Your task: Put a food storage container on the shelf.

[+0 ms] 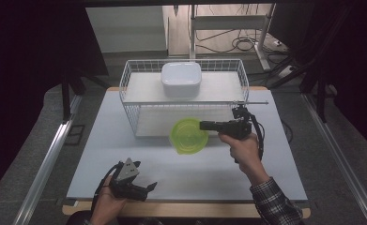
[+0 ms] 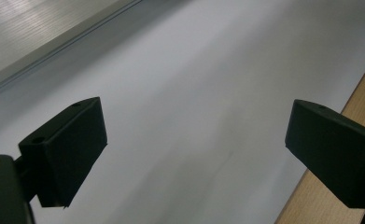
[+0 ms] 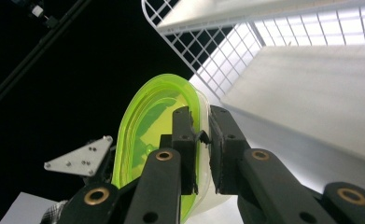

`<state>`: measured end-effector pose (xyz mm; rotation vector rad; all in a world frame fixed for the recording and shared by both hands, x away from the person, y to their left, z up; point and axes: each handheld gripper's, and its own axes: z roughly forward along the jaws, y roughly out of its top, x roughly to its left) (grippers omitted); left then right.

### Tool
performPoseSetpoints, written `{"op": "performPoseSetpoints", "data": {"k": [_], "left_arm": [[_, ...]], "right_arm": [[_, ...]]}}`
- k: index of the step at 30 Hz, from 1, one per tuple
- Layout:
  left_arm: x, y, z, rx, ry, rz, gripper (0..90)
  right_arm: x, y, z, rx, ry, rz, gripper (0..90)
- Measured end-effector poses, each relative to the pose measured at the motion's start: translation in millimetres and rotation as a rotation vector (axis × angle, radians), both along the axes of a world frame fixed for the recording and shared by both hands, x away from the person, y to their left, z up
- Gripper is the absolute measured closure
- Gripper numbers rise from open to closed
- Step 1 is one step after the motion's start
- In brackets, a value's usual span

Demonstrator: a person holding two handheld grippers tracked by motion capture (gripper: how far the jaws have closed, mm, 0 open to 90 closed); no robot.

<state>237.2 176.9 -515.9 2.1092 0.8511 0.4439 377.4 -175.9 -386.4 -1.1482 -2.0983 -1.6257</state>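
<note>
A round container with a bright green lid (image 1: 189,136) hangs tilted just above the white mat, in front of the wire rack. My right gripper (image 1: 203,125) reaches in from the right and is shut on its rim. In the right gripper view the green-lidded container (image 3: 145,126) stands on edge, with its rim pinched between the two jaws of the right gripper (image 3: 203,122). My left gripper (image 1: 149,186) rests low at the front left of the table, jaws apart. In the left gripper view, the left gripper (image 2: 194,144) stands wide open over bare mat with nothing between its jaws.
A white wire rack (image 1: 186,103) with two tiers stands at the back of the white mat (image 1: 125,154). A white square bowl (image 1: 181,78) sits on its top tier. The table's wooden edge (image 2: 362,88) runs along the front, close to my left gripper.
</note>
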Motion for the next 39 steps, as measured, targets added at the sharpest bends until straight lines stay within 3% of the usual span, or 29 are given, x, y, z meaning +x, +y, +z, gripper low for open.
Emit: {"op": "performPoseSetpoints", "data": {"k": [8, 25, 28, 39], "left_arm": [[0.7, 2.3, 0.6, -0.039, -0.002, 0.007, 4.4], [0.9, 0.4, -0.8, -0.043, 0.001, -0.003, 3.9], [0.9, 0.2, -0.8, -0.04, 0.004, -0.006, 3.9], [0.8, -0.5, -1.2, -0.04, 0.007, -0.011, 3.9]], "right_arm": [[6.1, -0.8, 24.4, 0.014, -0.031, -0.01, 81.8], [26.2, 5.4, 88.4, 0.071, -0.084, -0.038, 81.8], [31.9, 10.2, 104.0, 0.076, -0.1, -0.062, 81.9], [51.4, 20.8, 130.4, 0.082, -0.112, -0.151, 81.9]]}}
